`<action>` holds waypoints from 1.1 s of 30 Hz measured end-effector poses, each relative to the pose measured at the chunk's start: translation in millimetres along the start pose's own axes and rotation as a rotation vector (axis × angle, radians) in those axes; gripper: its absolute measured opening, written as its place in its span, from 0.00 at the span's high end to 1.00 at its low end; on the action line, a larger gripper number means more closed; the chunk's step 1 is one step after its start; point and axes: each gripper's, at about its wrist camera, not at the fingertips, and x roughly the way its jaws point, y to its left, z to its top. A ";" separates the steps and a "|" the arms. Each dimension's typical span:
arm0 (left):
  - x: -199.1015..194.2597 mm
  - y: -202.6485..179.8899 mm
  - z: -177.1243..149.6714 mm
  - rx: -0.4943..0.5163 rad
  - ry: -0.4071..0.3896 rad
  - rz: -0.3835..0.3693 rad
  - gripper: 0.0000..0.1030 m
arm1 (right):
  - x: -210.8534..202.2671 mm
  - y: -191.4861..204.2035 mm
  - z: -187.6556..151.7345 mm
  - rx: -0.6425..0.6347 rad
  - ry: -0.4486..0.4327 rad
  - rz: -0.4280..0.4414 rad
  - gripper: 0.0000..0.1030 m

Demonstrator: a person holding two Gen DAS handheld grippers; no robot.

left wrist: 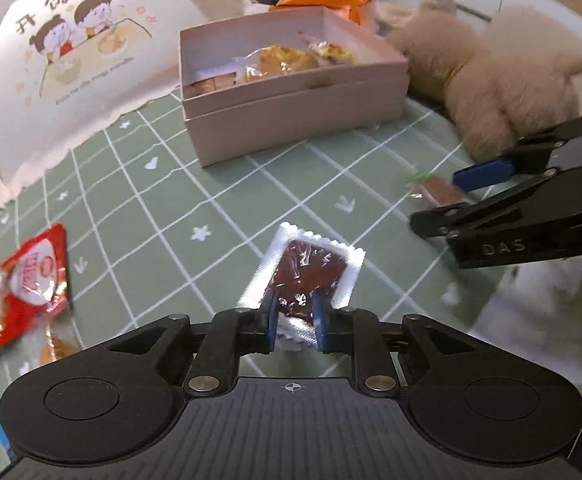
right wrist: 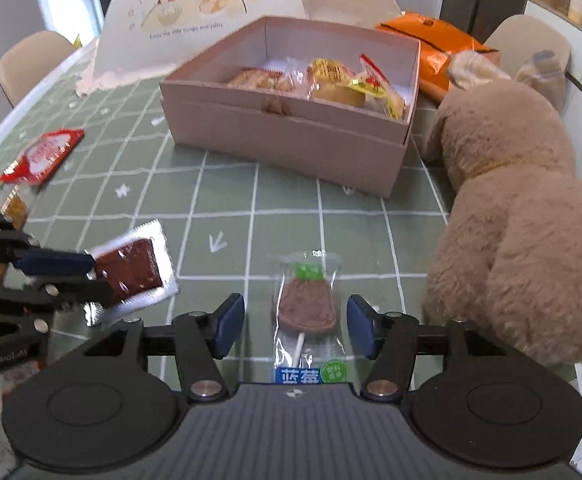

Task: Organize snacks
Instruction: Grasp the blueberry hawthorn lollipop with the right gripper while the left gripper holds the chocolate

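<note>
Left gripper (left wrist: 294, 316) clamps a brown snack packet (left wrist: 305, 280) by its lower sealed edge, held above the green grid tablecloth (left wrist: 163, 208). Right gripper (right wrist: 295, 326) is spread wide, fingers flanking a wrapped lollipop (right wrist: 307, 308) lying flat, not touching it. Pink box (right wrist: 291, 136) sits beyond, open-topped, with snacks inside. Bare cloth lies between lollipop and box front wall. Plush toy (right wrist: 523, 216) crowds the right side, near the box corner. Red packet (left wrist: 35, 276) lies far left.
</note>
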 end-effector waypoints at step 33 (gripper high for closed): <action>30.6 2.3 30.2 0.122 0.059 -0.201 0.54 | -8.5 -7.4 -25.6 0.029 -0.049 -0.018 0.18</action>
